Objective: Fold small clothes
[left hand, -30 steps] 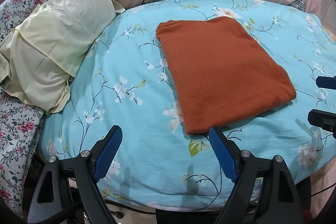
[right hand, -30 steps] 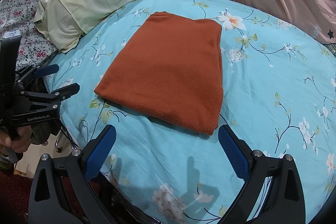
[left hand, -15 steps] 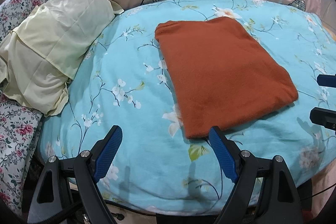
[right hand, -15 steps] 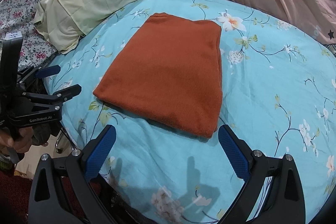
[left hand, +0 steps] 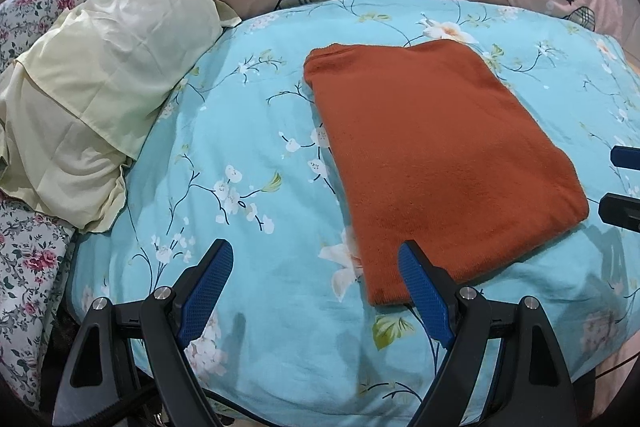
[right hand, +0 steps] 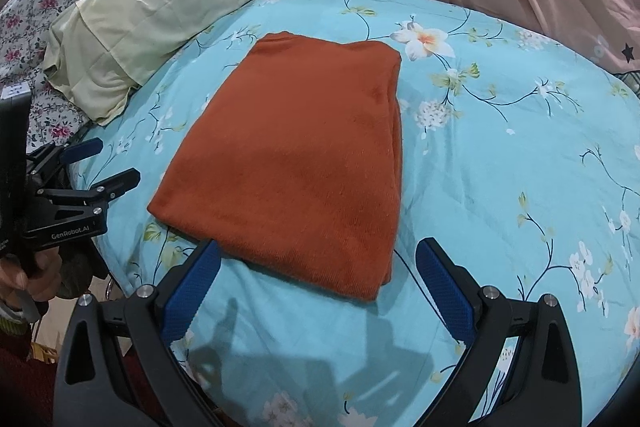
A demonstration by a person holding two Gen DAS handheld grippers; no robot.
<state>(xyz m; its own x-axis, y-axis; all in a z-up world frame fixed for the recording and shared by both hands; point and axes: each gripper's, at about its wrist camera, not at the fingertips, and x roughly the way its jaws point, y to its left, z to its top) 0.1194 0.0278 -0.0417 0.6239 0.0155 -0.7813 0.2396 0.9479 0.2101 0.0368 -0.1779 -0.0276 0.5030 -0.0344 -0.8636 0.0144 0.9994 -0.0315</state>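
L gripper [left hand: 316, 275] & R gripper [right hand: 316, 273] – jaws wide (empty) – flank folded cloth [right hand: 296, 163].

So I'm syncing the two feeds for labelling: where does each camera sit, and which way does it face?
Left wrist: on the left claw, near the bed's front edge, facing the pillows; its open blue fingers show, the right claw's tips at the right edge.
Right wrist: on the right claw, same heading, further right; its open fingers show, plus the left claw and a hand at left.
Shared: folded orange garment, cream pillow, floral blue cover.
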